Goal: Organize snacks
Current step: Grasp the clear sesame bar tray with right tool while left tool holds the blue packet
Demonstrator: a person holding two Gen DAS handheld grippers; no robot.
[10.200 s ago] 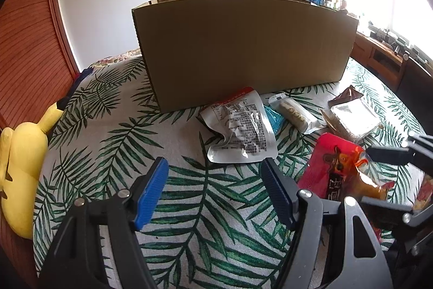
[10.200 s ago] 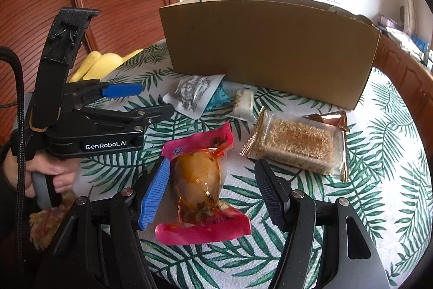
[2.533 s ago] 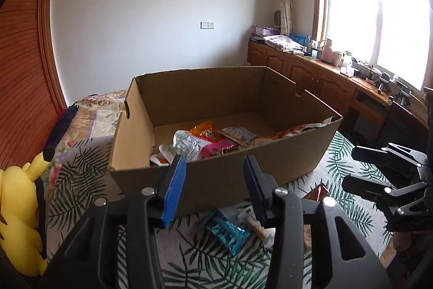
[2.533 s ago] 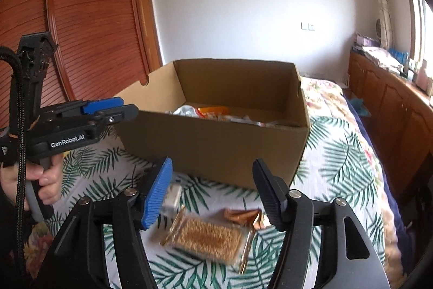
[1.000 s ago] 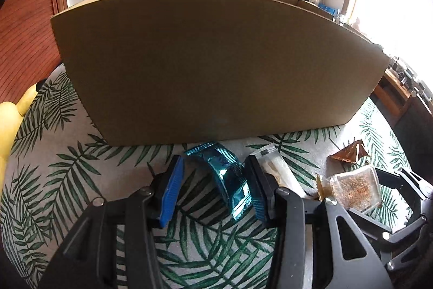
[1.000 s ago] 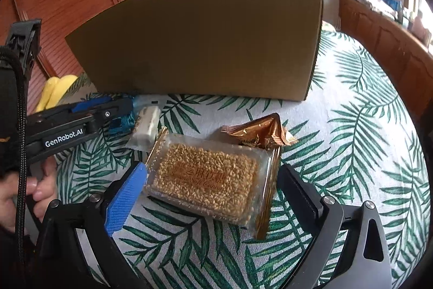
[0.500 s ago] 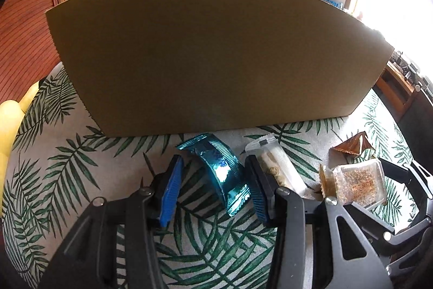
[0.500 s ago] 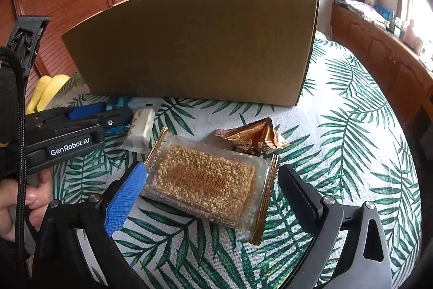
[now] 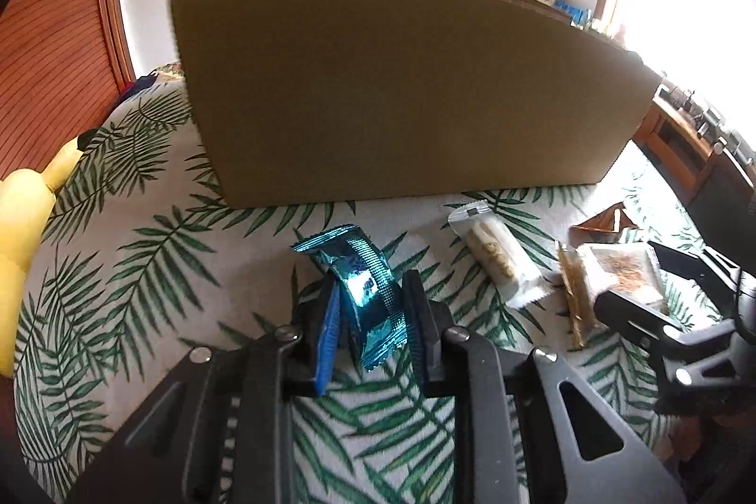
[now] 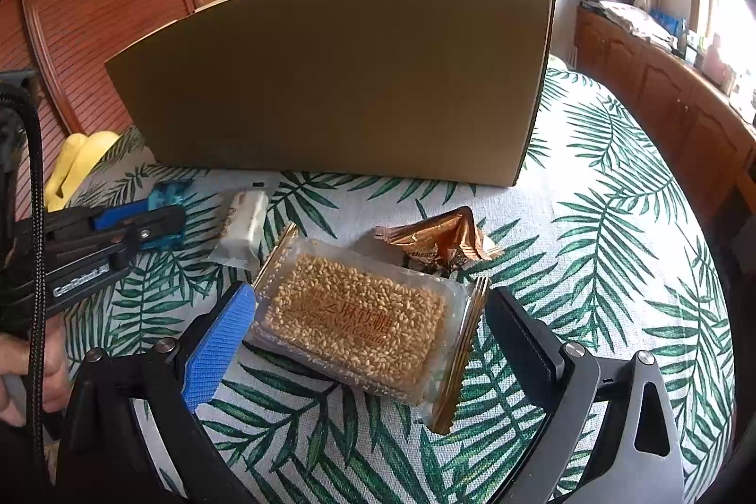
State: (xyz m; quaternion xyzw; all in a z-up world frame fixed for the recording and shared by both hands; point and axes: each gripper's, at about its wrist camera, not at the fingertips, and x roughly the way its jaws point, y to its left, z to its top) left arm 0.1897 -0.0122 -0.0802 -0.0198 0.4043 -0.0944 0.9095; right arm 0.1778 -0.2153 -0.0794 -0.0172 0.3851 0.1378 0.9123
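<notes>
Before cardboard box | left claw just closed, pinching blue wrapper | right claw open, unmoved

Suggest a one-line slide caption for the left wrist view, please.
Left tongs shut on a blue foil snack in front of the cardboard box.

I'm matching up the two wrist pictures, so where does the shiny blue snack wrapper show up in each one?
Left wrist: blue wrapper at lower centre, between the left gripper fingers, whose jaws have just been closing on it.
Right wrist: blue wrapper at far left, mostly hidden behind the left gripper.
Shared landmark: the cardboard box behind it.
</notes>
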